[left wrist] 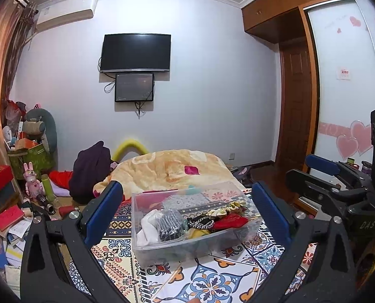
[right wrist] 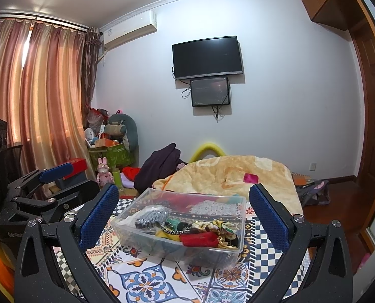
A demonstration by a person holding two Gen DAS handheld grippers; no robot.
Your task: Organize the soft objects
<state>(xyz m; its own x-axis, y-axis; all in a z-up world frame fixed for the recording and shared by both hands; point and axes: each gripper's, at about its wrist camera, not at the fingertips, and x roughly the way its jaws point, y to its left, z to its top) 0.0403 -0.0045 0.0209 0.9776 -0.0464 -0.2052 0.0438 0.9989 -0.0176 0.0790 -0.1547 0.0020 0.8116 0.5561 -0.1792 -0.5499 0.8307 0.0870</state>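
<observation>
Both pairs of blue-padded fingers stood spread wide with nothing between them. The left gripper point(left wrist: 187, 209) hung above the patterned bedspread point(left wrist: 210, 282), framing a clear plastic bin point(left wrist: 162, 248) that sat on the cloth just ahead of it. The right gripper point(right wrist: 183, 212) hovered beside its partner, looking at the same bin point(right wrist: 147, 238) from the other side. Inside lay a heap of soft things: a red scrunchie point(right wrist: 200, 240), a black-and-white braided band point(left wrist: 201, 223), a grey knitted piece point(left wrist: 168, 224) and white cloth point(left wrist: 149, 229). Behind the bin a peach blanket point(left wrist: 167, 166) was bunched up, and a television point(left wrist: 135, 53) hung on the far wall.
</observation>
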